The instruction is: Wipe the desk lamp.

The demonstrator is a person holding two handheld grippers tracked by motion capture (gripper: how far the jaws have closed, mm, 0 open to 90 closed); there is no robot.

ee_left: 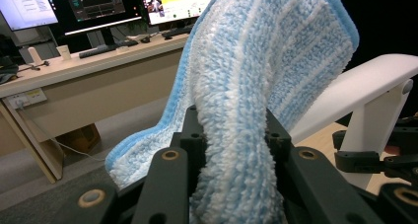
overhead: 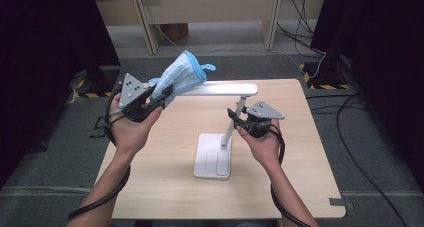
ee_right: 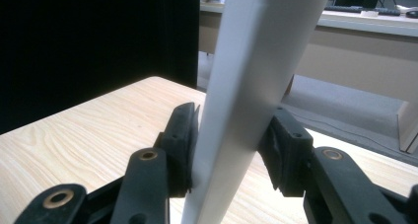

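Observation:
A white desk lamp point(overhead: 214, 156) stands on the wooden table, its flat base near the middle and its long head point(overhead: 220, 89) reaching left. My right gripper point(overhead: 237, 119) is shut on the lamp's upright stem point(ee_right: 251, 81), with a black pad pressed on each side of it. My left gripper point(overhead: 161, 98) is shut on a blue and white fluffy cloth point(overhead: 181, 74), held up at the left end of the lamp head. In the left gripper view the cloth point(ee_left: 256, 86) bulges up between the jaws and drapes against the white lamp head point(ee_left: 365, 83).
The light wooden table point(overhead: 165, 187) is ringed by grey floor. Black curtains stand at both sides. A wooden desk frame point(overhead: 270, 17) and cables point(overhead: 345, 112) lie beyond the table. Monitors point(ee_left: 93, 2) sit on a desk far behind.

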